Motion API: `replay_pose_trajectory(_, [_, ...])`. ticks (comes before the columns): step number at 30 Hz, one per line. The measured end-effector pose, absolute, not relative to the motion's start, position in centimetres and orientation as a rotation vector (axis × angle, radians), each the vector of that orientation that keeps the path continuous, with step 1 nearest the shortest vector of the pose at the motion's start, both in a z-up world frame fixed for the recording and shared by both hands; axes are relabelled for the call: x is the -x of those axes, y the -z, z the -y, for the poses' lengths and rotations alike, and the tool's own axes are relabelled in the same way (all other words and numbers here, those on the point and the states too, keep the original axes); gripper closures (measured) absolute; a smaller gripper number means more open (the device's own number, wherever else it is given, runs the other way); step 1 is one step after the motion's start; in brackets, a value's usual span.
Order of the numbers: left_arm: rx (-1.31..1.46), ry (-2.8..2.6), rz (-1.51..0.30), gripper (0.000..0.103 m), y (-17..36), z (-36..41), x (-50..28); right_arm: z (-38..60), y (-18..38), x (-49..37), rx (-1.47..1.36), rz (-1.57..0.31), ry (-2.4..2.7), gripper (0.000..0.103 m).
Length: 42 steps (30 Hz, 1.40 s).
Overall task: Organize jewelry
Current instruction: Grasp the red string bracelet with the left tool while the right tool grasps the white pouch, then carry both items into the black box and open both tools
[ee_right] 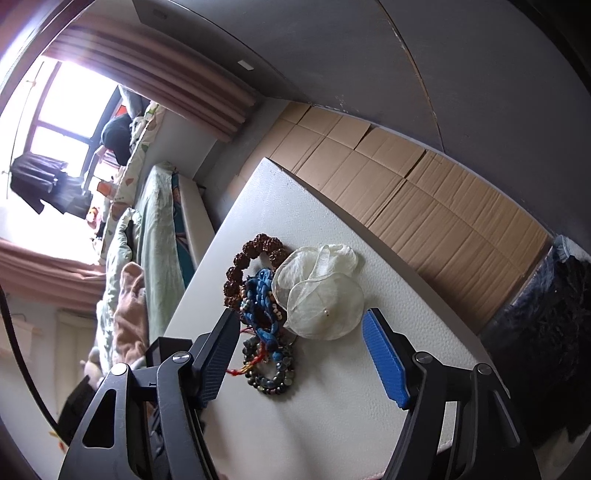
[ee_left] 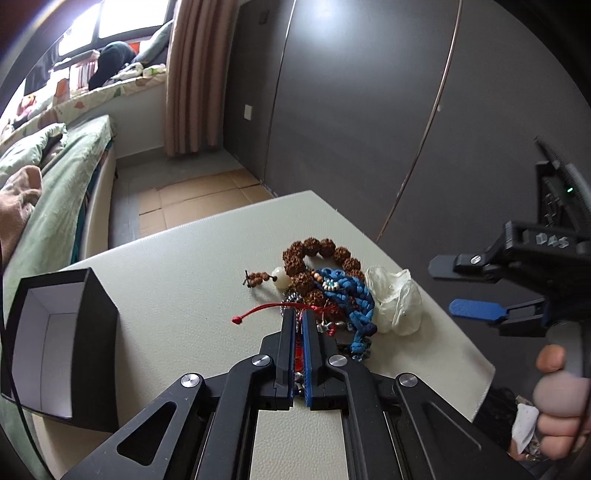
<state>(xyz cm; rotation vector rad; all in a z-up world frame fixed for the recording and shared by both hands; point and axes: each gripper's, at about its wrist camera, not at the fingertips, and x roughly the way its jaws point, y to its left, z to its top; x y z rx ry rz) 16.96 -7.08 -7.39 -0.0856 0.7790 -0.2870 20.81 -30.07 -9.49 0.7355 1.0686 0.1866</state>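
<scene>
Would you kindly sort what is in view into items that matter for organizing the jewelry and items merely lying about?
Job:
brown bead bracelet
blue braided cord
red string
dark bead bracelet
black box

Lying about:
white organza pouch
bedding
curtain
cardboard

A home bedroom was shown: a bed (ee_left: 55, 192) was covered with green bedding, pink curtains (ee_left: 192, 74) were hung beside a bright window (ee_left: 110, 18), and cushions (ee_left: 155, 44) and clothes were piled on the window seat.
</scene>
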Motion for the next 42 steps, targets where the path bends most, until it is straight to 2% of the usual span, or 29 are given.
replay_pose_trajectory(14, [0.171,0.21,-0.735,0.1,5.7,2.1,-16.2,25.1,11.4,-23.9,-0.445,-1.125,-0.032,0.032])
replay_pose_trajectory(15, [0.176,0.202,-0.735,0.1,5.7,1.7,-16.0,25.0,11.1,-23.9,-0.419,-1.109,-0.015,0.037])
replay_pose_trajectory(17, [0.186,0.193,-0.735,0.1,5.6,1.2,-15.8,24.7,11.2,-23.9,-0.36,-1.098,0.032,0.064])
replay_pose_trajectory(18, [0.19,0.189,-0.732,0.1,5.4,1.0,-15.5,24.7,11.4,-23.9,-0.344,-1.101,0.047,0.087])
replay_pose_trajectory(19, [0.192,0.186,-0.728,0.1,5.3,0.8,-15.3,24.9,11.5,-23.8,-0.348,-1.108,0.044,0.097])
replay_pose_trajectory(24, [0.207,0.166,-0.704,0.1,4.5,0.1,-14.0,25.1,10.9,-22.6,-0.391,-1.08,-0.024,0.1])
replay_pose_trajectory(42, [0.267,0.081,-0.609,0.1,1.6,-4.1,-9.3,22.7,6.4,-17.7,-0.428,-0.88,-0.257,0.1])
